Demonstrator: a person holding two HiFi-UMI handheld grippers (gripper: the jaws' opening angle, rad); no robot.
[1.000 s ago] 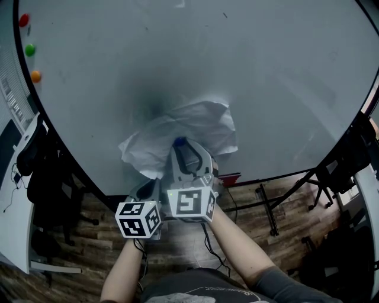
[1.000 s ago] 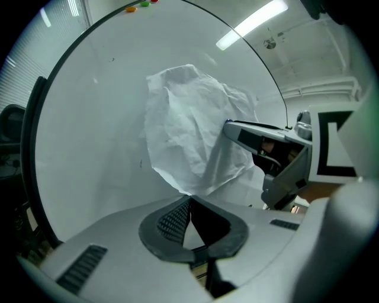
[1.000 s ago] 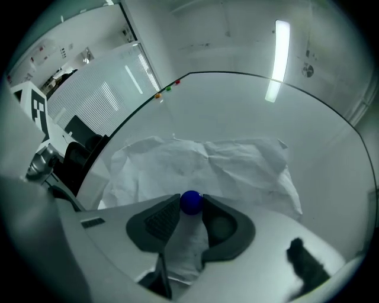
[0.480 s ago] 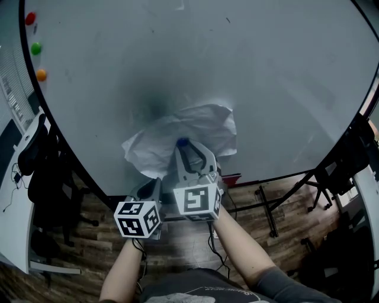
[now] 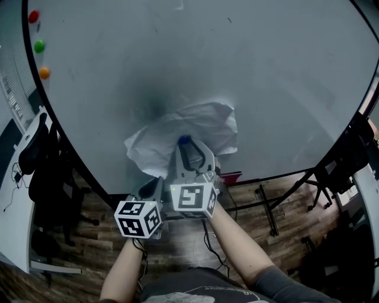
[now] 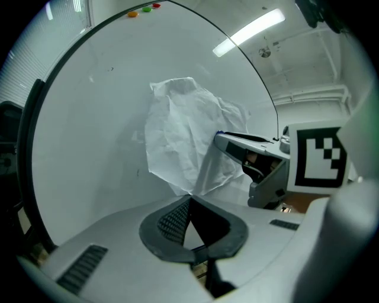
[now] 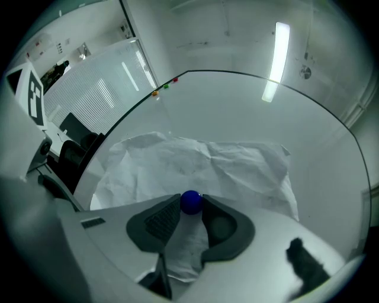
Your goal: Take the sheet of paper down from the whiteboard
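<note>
Low on the whiteboard (image 5: 266, 89), the sheet of paper (image 5: 207, 127) hangs under a blue magnet (image 7: 190, 202) — the right gripper (image 7: 189, 208), its wide jaws just eased wider, touches both its sides to pluck it. The left gripper (image 6: 189, 204) pinches the sheet's seven-o'clock corner against dropping.

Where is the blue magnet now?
Head view centre: the blue magnet sits on the crumpled paper, low on the whiteboard, between the right tongs' tips, which just eased wider.

Free room: whiteboard (image 5: 266, 89) face bare above and right of sheet of paper (image 5: 201, 127) | Obstacles: blue magnet (image 5: 184, 140) on the sheet; red magnet (image 5: 34, 16), green magnet (image 5: 39, 45), orange magnet (image 5: 44, 73) upper left; office chair (image 5: 35, 154) left; stand legs (image 5: 269, 207) lower right
</note>
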